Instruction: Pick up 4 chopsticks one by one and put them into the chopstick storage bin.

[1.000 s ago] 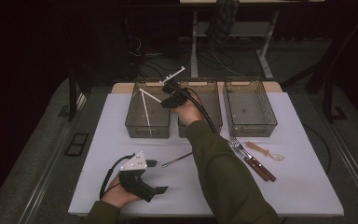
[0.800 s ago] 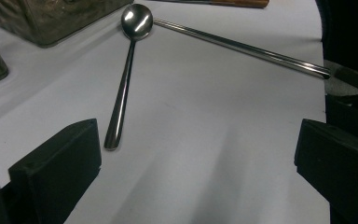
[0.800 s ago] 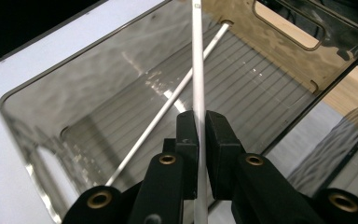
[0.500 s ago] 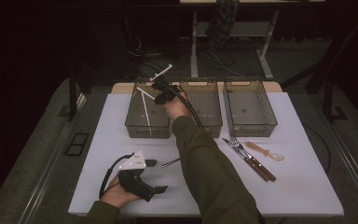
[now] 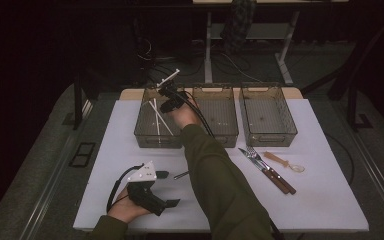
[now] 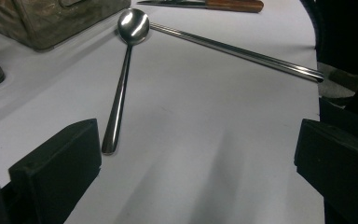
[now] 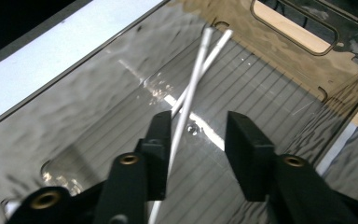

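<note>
The right claw (image 5: 166,95), reached far forward on an outstretched arm over the left-hand clear bin (image 5: 145,131), hangs parted and empty above two white chopsticks (image 7: 192,88) lying inside, so sorting seems mid-drop-off, next likely fetching the steel spoon (image 6: 123,79) before the wide-open, empty left claw (image 5: 166,189) resting on the table (image 5: 330,200).

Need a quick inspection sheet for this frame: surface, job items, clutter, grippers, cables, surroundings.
Surface: white table, bare in front.
Job's things: three clear bins; left bin holds white chopsticks; steel spoon and metal chopsticks on the table; knife and fork and a wooden spoon at right.
Clutter: nothing seen.
Grippers: left gripper open, low over the table; right gripper open over the left bin.
Cables: one loops from the left gripper.
Surroundings: dark floor, table legs behind.
</note>
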